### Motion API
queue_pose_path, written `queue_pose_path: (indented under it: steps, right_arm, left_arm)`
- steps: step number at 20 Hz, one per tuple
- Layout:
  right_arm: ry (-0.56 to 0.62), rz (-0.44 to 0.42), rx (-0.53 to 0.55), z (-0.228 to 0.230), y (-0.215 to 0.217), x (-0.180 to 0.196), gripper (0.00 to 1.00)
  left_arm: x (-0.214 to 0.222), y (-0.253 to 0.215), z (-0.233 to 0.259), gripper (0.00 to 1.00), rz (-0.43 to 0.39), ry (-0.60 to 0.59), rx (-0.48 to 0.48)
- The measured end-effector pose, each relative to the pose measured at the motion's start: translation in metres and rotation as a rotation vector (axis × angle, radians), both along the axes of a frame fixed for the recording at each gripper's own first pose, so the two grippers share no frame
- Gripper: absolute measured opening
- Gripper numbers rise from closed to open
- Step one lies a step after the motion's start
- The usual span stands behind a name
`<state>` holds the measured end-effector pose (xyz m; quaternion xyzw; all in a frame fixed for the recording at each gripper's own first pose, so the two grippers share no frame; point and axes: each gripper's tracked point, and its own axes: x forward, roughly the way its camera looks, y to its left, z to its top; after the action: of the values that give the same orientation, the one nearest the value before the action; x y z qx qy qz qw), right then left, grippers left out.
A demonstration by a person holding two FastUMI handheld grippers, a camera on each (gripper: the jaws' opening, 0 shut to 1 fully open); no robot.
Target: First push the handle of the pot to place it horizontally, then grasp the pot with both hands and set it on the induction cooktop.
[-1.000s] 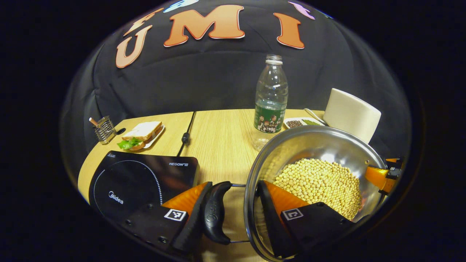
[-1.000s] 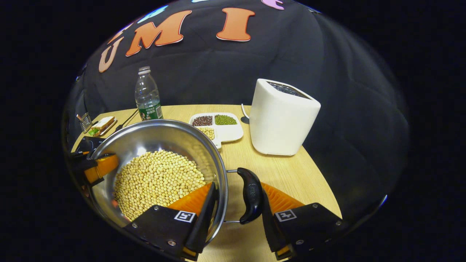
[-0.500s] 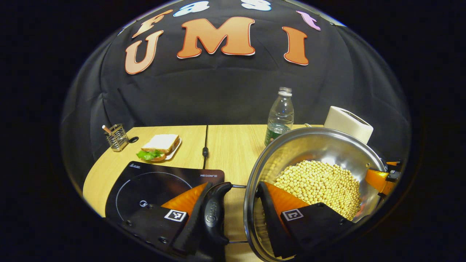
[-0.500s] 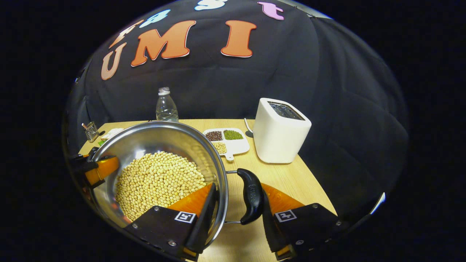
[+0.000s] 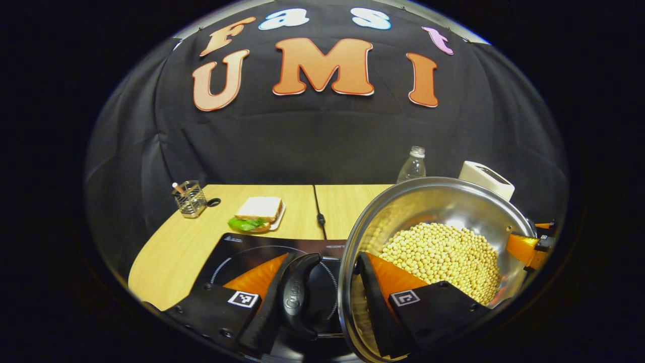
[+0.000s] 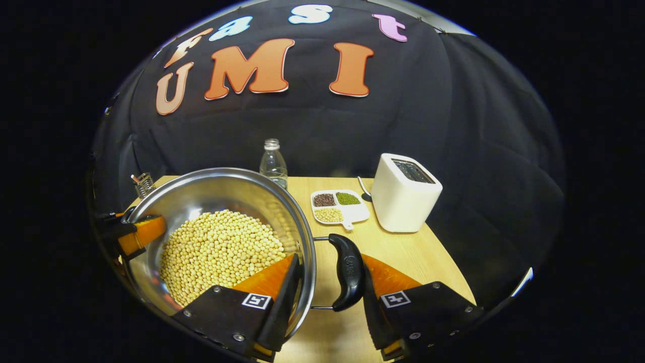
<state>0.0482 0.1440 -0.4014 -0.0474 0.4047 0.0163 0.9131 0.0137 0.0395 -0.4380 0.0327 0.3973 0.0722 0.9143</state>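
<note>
A steel pot holding soybeans hangs between both grippers, above the table. My left gripper is shut on the pot's black left handle and rim, one finger outside the handle, the other inside the pot. In the right gripper view my right gripper clamps the black right handle and the pot wall the same way. The black induction cooktop lies under the left handle and reaches beneath the pot's left edge. Each gripper appears across the pot in the other's view: right gripper, left gripper.
A sandwich on a plate and a wire holder sit behind the cooktop, with its cable running back. A plastic bottle, a divided dish of beans and a white toaster stand to the right.
Both grippers have carried the pot leftward and up. The cooktop has slid under the left handle, and the bottle, dish and toaster now look farther away.
</note>
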Motion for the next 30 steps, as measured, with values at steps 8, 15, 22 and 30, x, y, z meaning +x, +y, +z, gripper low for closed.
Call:
queue_pose_path:
  steps: [8, 15, 22, 30]
  right_arm:
    - [-0.032, 0.062, 0.054, 0.033, 0.082, -0.004, 0.64]
    - [-0.015, 0.119, 0.085, 0.031, 0.148, -0.001, 0.65]
    - [0.006, 0.158, 0.100, 0.020, 0.189, 0.003, 0.60]
    - [0.054, 0.182, 0.093, -0.008, 0.209, 0.006, 0.65]
  left_arm:
    - [-0.022, 0.086, 0.051, 0.80, 0.053, -0.049, 0.065]
    - [-0.037, 0.150, 0.064, 0.77, 0.123, -0.047, 0.104]
    - [-0.045, 0.187, 0.060, 0.80, 0.171, -0.030, 0.123]
    - [-0.051, 0.212, 0.030, 0.80, 0.201, 0.016, 0.115]
